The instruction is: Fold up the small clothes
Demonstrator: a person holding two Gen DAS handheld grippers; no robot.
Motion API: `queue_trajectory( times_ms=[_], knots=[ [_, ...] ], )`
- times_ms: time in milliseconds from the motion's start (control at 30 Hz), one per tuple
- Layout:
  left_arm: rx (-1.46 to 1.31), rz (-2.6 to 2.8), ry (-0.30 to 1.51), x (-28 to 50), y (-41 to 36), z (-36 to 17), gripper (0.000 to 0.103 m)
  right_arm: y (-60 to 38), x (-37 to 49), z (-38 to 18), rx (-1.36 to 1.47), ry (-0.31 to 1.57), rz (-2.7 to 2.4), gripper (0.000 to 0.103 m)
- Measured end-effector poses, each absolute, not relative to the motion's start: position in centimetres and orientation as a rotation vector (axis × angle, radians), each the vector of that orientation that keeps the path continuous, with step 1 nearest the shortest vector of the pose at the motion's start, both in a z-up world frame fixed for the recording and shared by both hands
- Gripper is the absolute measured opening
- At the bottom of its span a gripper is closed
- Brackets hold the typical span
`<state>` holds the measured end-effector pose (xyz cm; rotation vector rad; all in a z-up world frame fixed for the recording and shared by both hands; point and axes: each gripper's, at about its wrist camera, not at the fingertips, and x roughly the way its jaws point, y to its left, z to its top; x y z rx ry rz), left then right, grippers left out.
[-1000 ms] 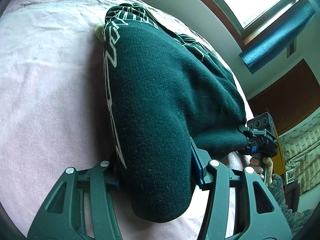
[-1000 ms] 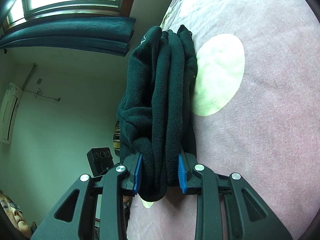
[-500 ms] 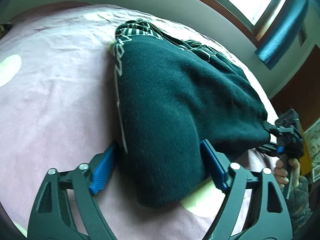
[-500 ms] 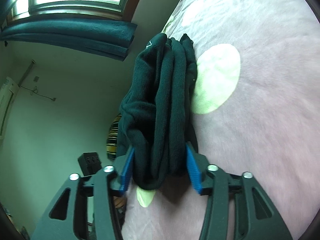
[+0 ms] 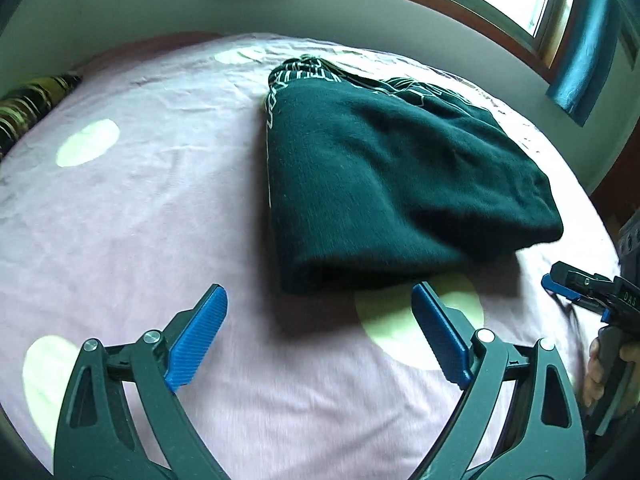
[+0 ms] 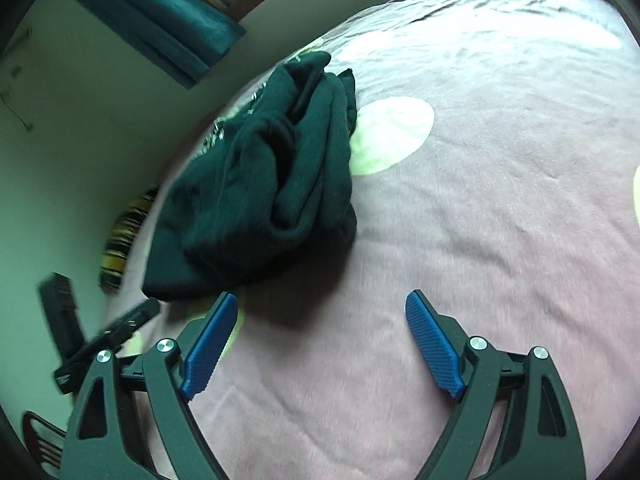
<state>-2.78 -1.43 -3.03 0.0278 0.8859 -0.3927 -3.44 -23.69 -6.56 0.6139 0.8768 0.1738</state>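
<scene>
Here, a folded dark green garment (image 5: 384, 184) lying on a pink bedspread (image 5: 152, 208) dotted with pale green circles. Seen from the left wrist: left gripper (image 5: 320, 328) low in the foreground, jaws wide apart and gripping nothing, blue pads (image 5: 198, 334) hovering just short of the garment's near folded edge. Thick, layered bundle, smooth knit surface on top, white printed lettering showing along the left side and at the far end. One pale circle (image 5: 416, 332) partly tucked under the near right corner of the fabric, right beside the right-hand pad. At the far right edge, the right gripper (image 5: 576, 288) reaching in just above the bedspread, near the garment's right corner but apart from it, with a hand (image 5: 600, 376) wrapped round its handle below. Behind the bed, a pale wall, a wood-framed window (image 5: 500, 4) and teal curtains (image 5: 580, 52); a striped yellow-and-black pillow (image 5: 28, 108) at the far left edge of the bed. Seen from the right wrist: right gripper (image 6: 320, 340) also with jaws spread wide and nothing between them, blue pads (image 6: 434, 350) above bare bedspread (image 6: 500, 220). Garment (image 6: 260, 184) ahead and to the left, showing its stacked folds end-on, close to the left pad but not touching it. A large pale circle (image 6: 394, 132) just beside the garment's right side. Left gripper (image 6: 108, 336) blurred at the lower left, near the bundle's corner; jaw spacing not readable from this side.
</scene>
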Motion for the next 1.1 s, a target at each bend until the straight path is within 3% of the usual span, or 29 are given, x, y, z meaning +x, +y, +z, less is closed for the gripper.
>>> queue_trajectory(
  times_ms=[500,1100],
  knots=[
    [0.076,-0.297,0.799,-6.5,-1.3,-1.3,0.099,-18.5,-4.1,-4.1,0.243,0.838,-0.006,0.085],
    [0.088,-0.250,0.766,-7.5,-1.7,-0.6,0.100,-18.0,-4.9,-2.8,0.224,0.784,-0.024,0.086]
  ],
)
